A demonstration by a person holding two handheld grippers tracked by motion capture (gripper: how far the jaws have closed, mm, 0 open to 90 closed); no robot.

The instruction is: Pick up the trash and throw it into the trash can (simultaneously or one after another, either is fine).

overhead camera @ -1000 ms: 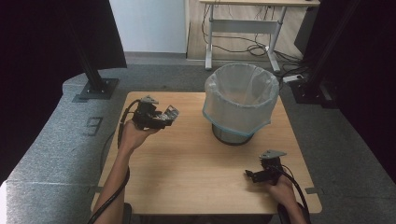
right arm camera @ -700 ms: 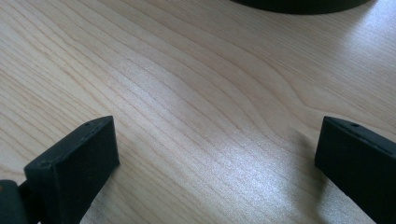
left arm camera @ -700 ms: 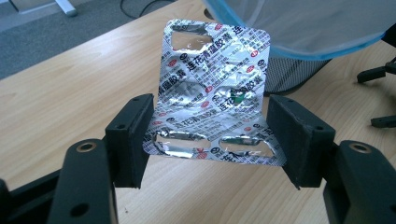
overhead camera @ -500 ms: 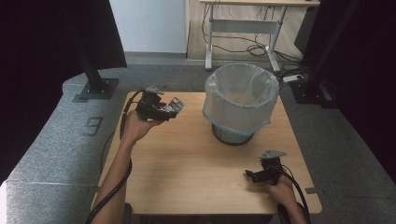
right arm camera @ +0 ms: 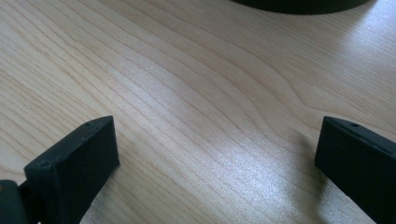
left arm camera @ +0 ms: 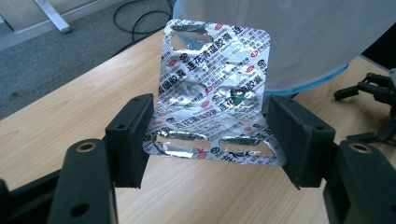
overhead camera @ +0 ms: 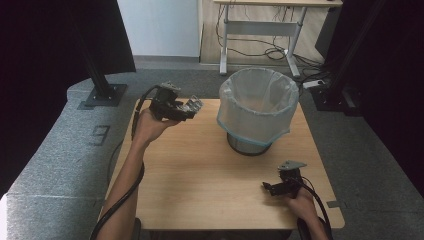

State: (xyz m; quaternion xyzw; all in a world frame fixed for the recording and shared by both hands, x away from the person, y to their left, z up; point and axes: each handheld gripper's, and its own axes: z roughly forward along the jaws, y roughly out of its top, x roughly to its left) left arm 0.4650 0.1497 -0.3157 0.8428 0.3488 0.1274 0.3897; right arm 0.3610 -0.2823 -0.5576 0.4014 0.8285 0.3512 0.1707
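Observation:
My left gripper [left arm camera: 210,135] is shut on a silver foil blister pack [left arm camera: 215,93] with red printed marks; the jaws pinch its two side edges and the pack stands upright between them. From above, the left gripper [overhead camera: 192,106] with the blister pack [overhead camera: 194,105] hangs over the table's far left part, pointing toward the waste bin [overhead camera: 257,107], which is lined with a translucent bag and shows behind the pack as the bin bag [left arm camera: 299,42]. My right gripper [overhead camera: 270,188] rests low at the table's near right; in its own view the right gripper [right arm camera: 215,158] stands open over bare wood.
The wooden table [overhead camera: 200,175] sits on grey carpeted platforms. A black stand base [overhead camera: 102,95] is at the far left, another [overhead camera: 332,97] at the far right. A desk frame with cables [overhead camera: 260,30] stands behind. The right gripper [left arm camera: 373,88] shows far off.
The left hand has lifted and carried the blister pack away from me and slightly right, nearer the bin. The right hand has stayed where it was.

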